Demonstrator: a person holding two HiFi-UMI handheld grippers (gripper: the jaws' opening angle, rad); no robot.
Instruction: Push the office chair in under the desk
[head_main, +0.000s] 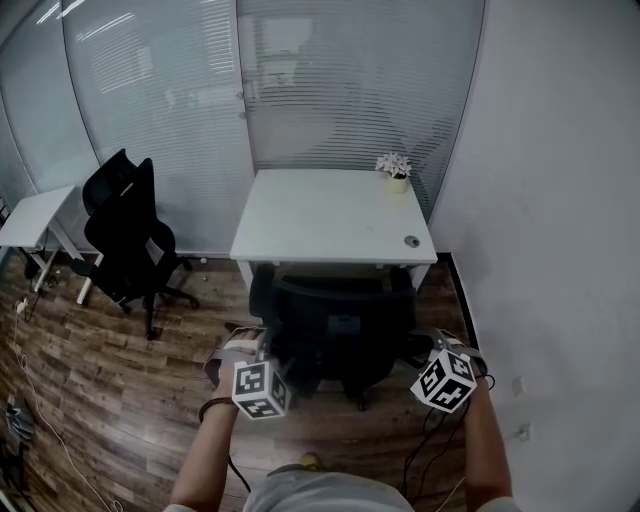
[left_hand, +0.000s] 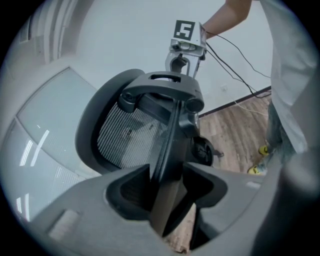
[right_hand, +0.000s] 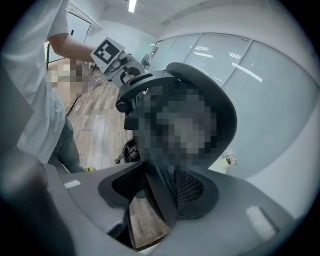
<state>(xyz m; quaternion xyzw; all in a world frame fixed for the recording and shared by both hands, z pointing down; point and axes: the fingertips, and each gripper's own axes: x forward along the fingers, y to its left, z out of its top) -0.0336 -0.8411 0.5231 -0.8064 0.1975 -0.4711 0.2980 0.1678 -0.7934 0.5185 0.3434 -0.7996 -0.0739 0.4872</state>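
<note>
The black office chair stands in front of the white desk, its seat close to the desk's front edge. My left gripper grips the left edge of the backrest, and my right gripper grips the right edge. In the left gripper view, the left gripper is shut on the backrest frame, and the right gripper shows beyond the chair. In the right gripper view, the right gripper is shut on the backrest's edge, and the left gripper shows across from it.
A second black chair stands at the left beside another white table. A small flower pot and a round disc sit on the desk. A white wall runs along the right; cables lie on the wooden floor.
</note>
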